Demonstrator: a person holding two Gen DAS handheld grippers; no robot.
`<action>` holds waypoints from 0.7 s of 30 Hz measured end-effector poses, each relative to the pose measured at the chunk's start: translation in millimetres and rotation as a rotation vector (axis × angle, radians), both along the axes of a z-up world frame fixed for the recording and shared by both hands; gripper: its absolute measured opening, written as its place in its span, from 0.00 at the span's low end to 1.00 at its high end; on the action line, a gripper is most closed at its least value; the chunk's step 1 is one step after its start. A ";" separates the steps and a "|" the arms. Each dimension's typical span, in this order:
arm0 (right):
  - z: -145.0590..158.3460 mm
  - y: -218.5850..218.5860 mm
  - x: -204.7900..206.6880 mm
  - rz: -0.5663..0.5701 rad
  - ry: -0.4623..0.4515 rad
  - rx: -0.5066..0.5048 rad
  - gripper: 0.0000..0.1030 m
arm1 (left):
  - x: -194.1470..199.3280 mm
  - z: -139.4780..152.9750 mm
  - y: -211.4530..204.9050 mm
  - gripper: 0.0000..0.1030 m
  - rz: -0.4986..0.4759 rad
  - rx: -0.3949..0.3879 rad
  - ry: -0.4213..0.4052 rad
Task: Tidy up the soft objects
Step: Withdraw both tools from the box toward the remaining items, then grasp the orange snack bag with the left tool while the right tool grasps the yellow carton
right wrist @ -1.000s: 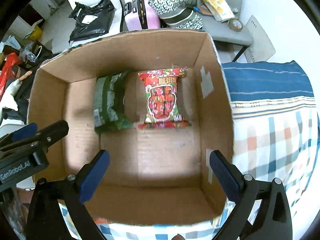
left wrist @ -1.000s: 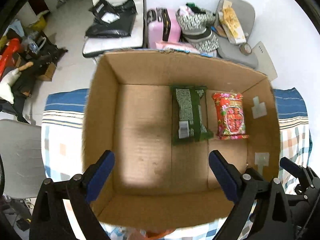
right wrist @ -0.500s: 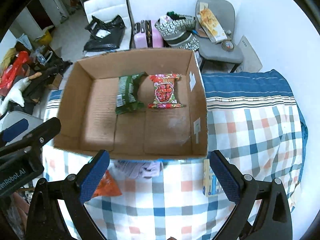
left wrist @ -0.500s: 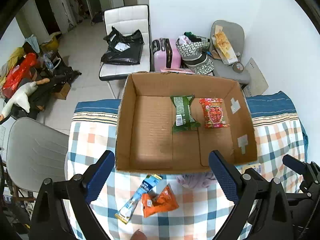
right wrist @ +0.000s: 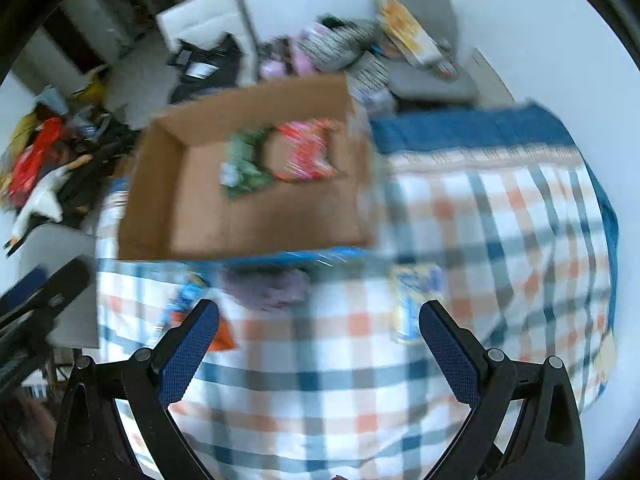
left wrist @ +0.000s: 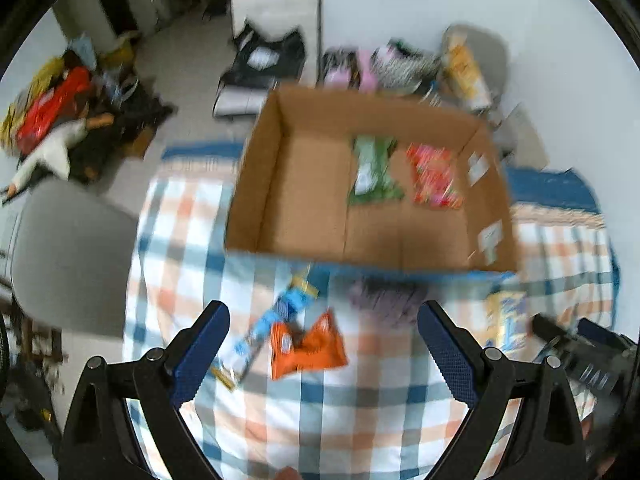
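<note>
A cardboard box (left wrist: 256,184) (right wrist: 160,200) stands on a checked bedspread and holds a green packet (left wrist: 372,172) (right wrist: 240,168) and a red packet (left wrist: 434,178) (right wrist: 304,152). In front of the box lie an orange packet (left wrist: 306,346), a blue bar wrapper (left wrist: 276,320), a purple soft cloth (left wrist: 384,298) (right wrist: 268,286) and a yellow-blue packet (left wrist: 506,320) (right wrist: 416,300). My left gripper (left wrist: 324,354) is open and empty above the orange packet. My right gripper (right wrist: 320,350) is open and empty above the bedspread. Both views are blurred.
A grey chair (left wrist: 68,256) stands left of the bed. Behind the box are a white chair with a black bag (left wrist: 268,60), a pink suitcase (left wrist: 360,68) and a grey chair with clutter (right wrist: 424,48). Piled things lie on the floor at left (left wrist: 60,108).
Both grippers have pulled back and up out of the box, toward the near side of the bed. The loose packets and cloth in front of the box have come into view.
</note>
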State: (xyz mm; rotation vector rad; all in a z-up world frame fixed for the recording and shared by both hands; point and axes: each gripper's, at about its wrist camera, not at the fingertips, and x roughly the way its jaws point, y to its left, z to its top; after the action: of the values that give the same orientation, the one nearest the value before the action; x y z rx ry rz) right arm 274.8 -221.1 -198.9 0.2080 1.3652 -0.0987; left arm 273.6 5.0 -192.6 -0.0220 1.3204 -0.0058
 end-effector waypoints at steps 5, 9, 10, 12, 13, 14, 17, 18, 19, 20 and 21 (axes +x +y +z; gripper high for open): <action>-80.4 -58.2 -3.3 -0.088 0.173 -0.040 0.99 | -6.8 -69.4 6.1 0.94 0.078 -0.022 0.156; -142.3 -84.4 -4.7 -0.131 0.283 -0.024 0.99 | -11.7 -101.1 7.0 0.94 0.080 0.020 0.203; -152.4 -87.7 -5.2 -0.139 0.297 -0.024 0.99 | -12.6 -107.1 7.3 0.94 0.077 0.041 0.208; -170.4 -92.7 -5.1 -0.145 0.325 -0.034 0.99 | -12.2 -113.6 9.7 0.94 0.070 0.066 0.211; -178.9 -95.3 -4.7 -0.152 0.332 -0.033 0.99 | -11.6 -117.4 11.7 0.94 0.066 0.079 0.215; -185.0 -96.9 -4.2 -0.157 0.340 -0.034 0.99 | -11.4 -121.8 13.1 0.94 0.062 0.092 0.220; -204.7 -104.9 -4.0 -0.193 0.379 -0.001 0.89 | -9.6 -129.0 15.7 0.94 0.044 0.111 0.235; -210.9 -107.4 -5.2 -0.208 0.400 0.027 0.71 | -9.4 -131.6 16.5 0.94 0.036 0.110 0.244; -215.5 -108.4 -7.1 -0.218 0.420 0.045 0.69 | -10.2 -134.0 17.6 0.94 0.033 0.104 0.252; -216.1 -107.4 -9.1 -0.217 0.422 0.050 0.68 | -11.0 -135.9 19.3 0.94 0.035 0.100 0.260; -215.0 -105.1 -11.0 -0.211 0.419 0.050 0.67 | -11.9 -138.8 22.0 0.94 0.043 0.086 0.275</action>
State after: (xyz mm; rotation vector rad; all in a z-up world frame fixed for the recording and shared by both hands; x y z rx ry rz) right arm 263.8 -326.3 -413.9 0.3890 1.7611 -0.2978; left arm 261.7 27.0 -331.4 0.0230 1.5934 0.0937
